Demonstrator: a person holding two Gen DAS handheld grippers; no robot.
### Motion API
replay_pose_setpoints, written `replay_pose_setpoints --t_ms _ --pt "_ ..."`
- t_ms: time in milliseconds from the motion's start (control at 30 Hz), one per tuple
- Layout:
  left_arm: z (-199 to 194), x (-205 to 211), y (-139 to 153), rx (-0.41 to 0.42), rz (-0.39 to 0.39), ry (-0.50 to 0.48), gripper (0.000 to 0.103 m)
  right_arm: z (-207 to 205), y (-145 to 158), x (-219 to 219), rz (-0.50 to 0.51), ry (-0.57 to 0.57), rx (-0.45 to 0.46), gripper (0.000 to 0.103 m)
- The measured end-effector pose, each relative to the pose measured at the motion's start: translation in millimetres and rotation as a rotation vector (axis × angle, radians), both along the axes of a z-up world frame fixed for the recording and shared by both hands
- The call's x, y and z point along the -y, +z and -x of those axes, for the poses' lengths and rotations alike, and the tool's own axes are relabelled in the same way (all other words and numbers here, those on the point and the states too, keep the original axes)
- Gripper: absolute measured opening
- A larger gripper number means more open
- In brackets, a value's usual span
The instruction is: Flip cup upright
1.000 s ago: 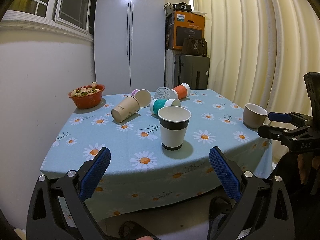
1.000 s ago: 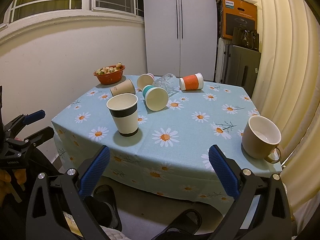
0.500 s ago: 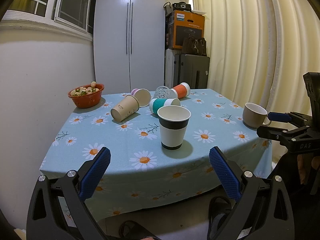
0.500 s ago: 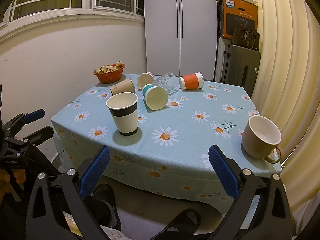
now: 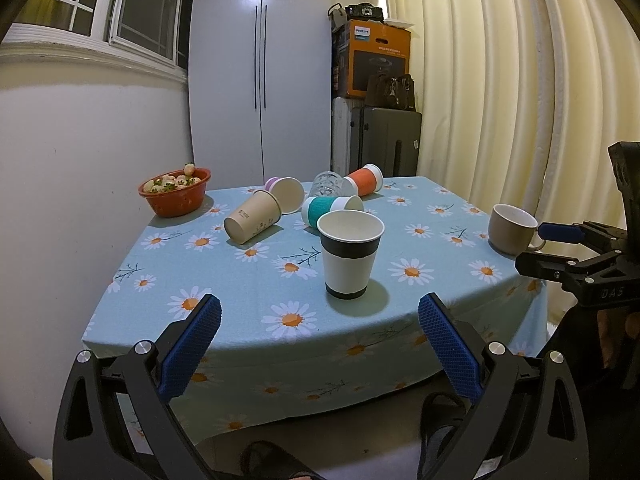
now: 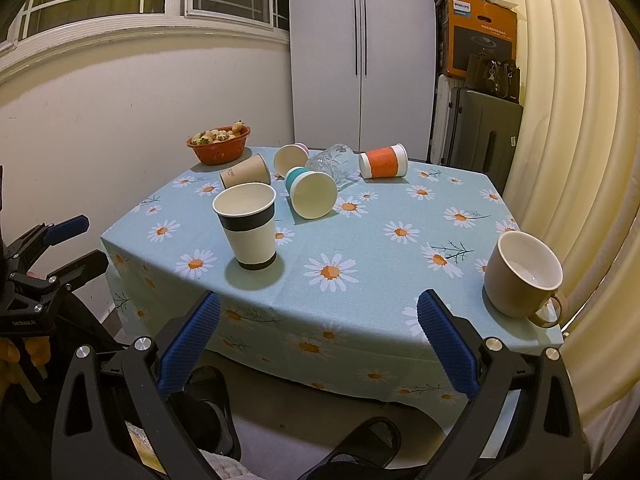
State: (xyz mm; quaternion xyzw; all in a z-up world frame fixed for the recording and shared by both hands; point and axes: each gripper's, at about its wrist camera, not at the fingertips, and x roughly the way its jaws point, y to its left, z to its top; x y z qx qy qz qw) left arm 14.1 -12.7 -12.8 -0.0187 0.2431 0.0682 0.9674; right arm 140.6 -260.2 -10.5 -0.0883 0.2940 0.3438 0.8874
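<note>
The left gripper (image 5: 319,334) hangs off the near edge of the tabletop (image 5: 404,312) with its blue-padded fingers (image 5: 191,348) spread wide and nothing between them. The right gripper (image 6: 318,334) sits likewise short of the cloth's edge, fingers (image 6: 448,344) apart and empty.

Nearest to both stands a white paper cup with a black band (image 5: 350,254), upright, mouth up, on the daisy-print cloth. A tan mug (image 6: 522,274) stands upright near the tabletop's right-hand corner, handle toward the edge.

Farther back lies a cluster of tipped cups. A teal-sleeved cup (image 6: 311,192) lies on its side just behind the banded cup, mouth facing the right wrist camera. A kraft paper cup (image 5: 252,222) lies on its side to the left, and a pink-based cup (image 5: 286,194) lies just behind it, seemingly touching it. A clear glass (image 6: 332,160) lies tipped beside the teal one, and an orange-sleeved cup (image 6: 383,161) lies on its side to the right of the glass.

An orange bowl of fruit (image 5: 175,191) sits at the far left corner by the wall.
</note>
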Motion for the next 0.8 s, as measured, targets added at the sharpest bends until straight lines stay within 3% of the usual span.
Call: replay_pose_setpoints --t_ms 800 --pt "2.4 -4.2 0.1 0.012 -0.011 0.005 0.097 -0.2 -0.2 0.4 0.007 0.002 0.004 0.098"
